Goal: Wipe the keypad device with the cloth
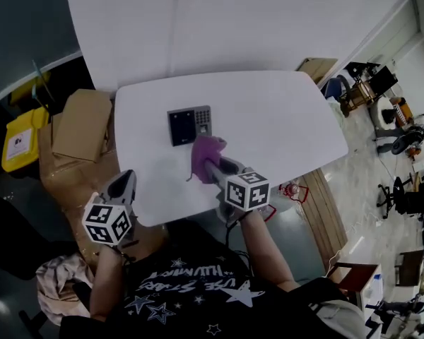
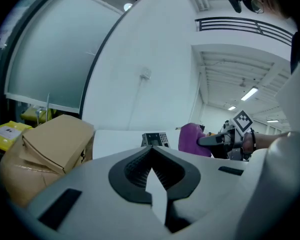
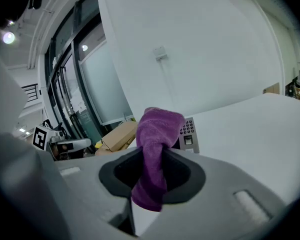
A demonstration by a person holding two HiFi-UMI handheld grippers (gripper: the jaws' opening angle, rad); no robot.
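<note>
The head view is dim and underexposed, darkest toward its corners, with the white bench (image 1: 290,126) the brightest, evenly lit surface. Both gripper views bend strongly like a fisheye and fade to black at the rims. Far above the bench, ceiling strip lights (image 2: 248,94) glow in the left gripper view.

Cloth (image 3: 157,134): solid purple, towelling nap. Keypad device (image 1: 190,124): dark grey-black face, with a lighter grey key grid on one side. Surface (image 1: 283,126): plain white. My left gripper (image 2: 152,156) and right gripper (image 3: 152,159): pale grey shells, black ribbed jaws, black-and-white square markers behind. Cardboard box (image 1: 81,122): tan. Bin (image 1: 18,143): yellow, white label. My shirt (image 1: 191,295): black, white stars and lettering.
</note>
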